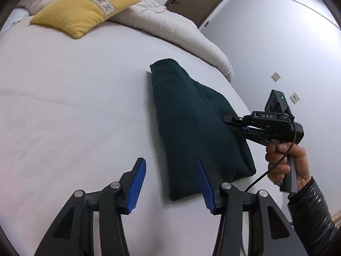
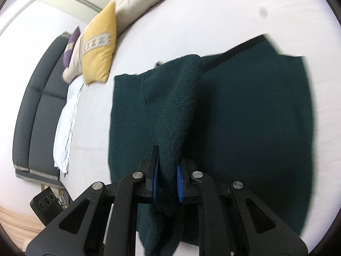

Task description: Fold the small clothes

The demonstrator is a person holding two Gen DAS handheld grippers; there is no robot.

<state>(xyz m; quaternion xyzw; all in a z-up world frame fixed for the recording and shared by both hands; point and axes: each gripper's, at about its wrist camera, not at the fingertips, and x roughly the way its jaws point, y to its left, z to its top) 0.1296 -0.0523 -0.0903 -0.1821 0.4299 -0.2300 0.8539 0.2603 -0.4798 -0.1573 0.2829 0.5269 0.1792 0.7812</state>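
A dark green knitted garment (image 1: 191, 123) lies partly folded on the white bed sheet (image 1: 74, 106). My left gripper (image 1: 171, 166) is open and empty, just above the garment's near left edge. My right gripper (image 1: 229, 120) comes in from the right and is shut on the garment's right edge. In the right wrist view the right gripper (image 2: 167, 168) pinches a raised fold of the green garment (image 2: 245, 117) between its blue pads (image 2: 179, 181), lifting it above the flat part.
A yellow pillow (image 1: 85, 8) and a beige duvet (image 1: 170, 27) lie at the far side of the bed. The bed's right edge (image 1: 240, 98) runs close to the garment. A dark headboard (image 2: 36, 111) and a purple cushion (image 2: 71, 44) show in the right wrist view.
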